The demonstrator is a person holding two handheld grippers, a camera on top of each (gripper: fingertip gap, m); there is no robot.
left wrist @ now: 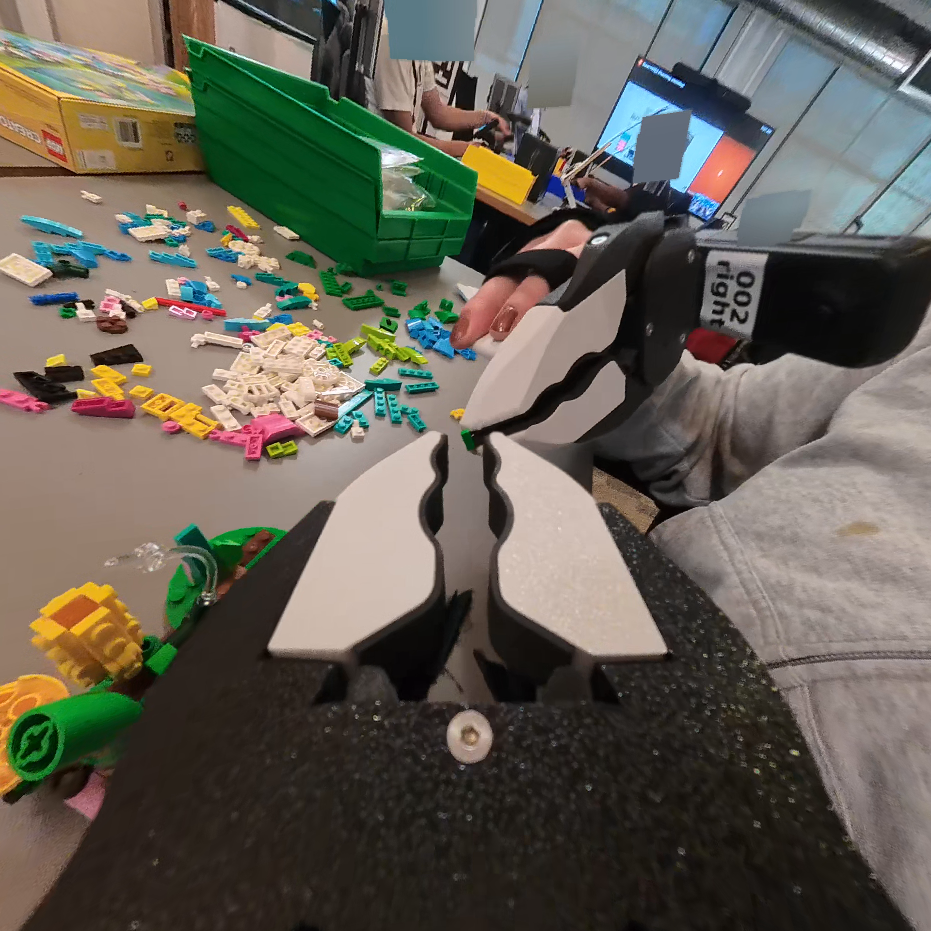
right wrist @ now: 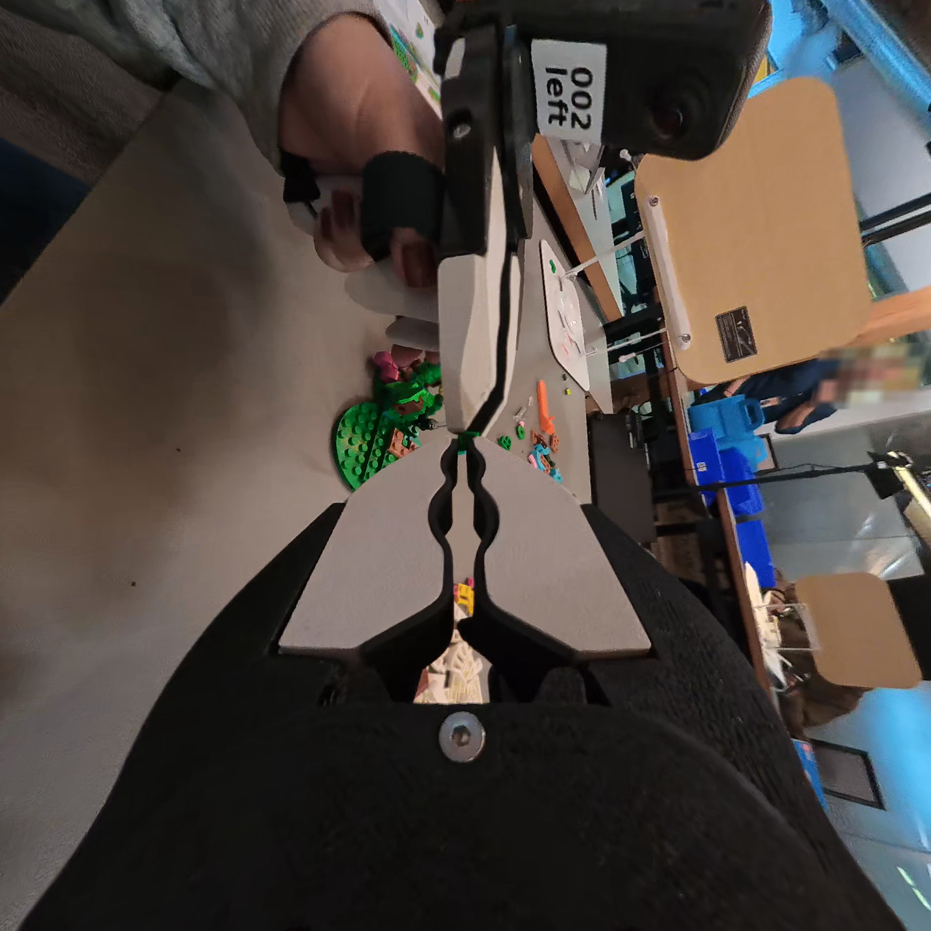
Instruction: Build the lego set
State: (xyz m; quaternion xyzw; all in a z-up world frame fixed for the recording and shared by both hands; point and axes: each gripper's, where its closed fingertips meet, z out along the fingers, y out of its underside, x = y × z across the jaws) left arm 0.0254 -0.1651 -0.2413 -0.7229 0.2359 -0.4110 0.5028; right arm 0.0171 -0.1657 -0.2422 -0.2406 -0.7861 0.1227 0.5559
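My right gripper (left wrist: 474,430) comes in from the right in the left wrist view and is shut on a small green brick (left wrist: 468,440) at its tips. My left gripper (left wrist: 466,443) is open; the green brick stands between its fingertips, close to the right one, with a clear gap to the left one. In the right wrist view my right gripper (right wrist: 463,448) pinches the green brick (right wrist: 463,439), and the left gripper (right wrist: 466,428) reaches down from above with its tips at the brick. Both are held above the grey table (left wrist: 126,478).
Loose coloured bricks (left wrist: 282,373) are spread over the table. A green bin (left wrist: 302,151) and a yellow box (left wrist: 101,116) stand at the back left. A yellow flower build (left wrist: 90,640) and a green round plate build (right wrist: 362,448) sit nearby. A person sits behind the bin. Less than 4 cm separates the two grippers' tips.
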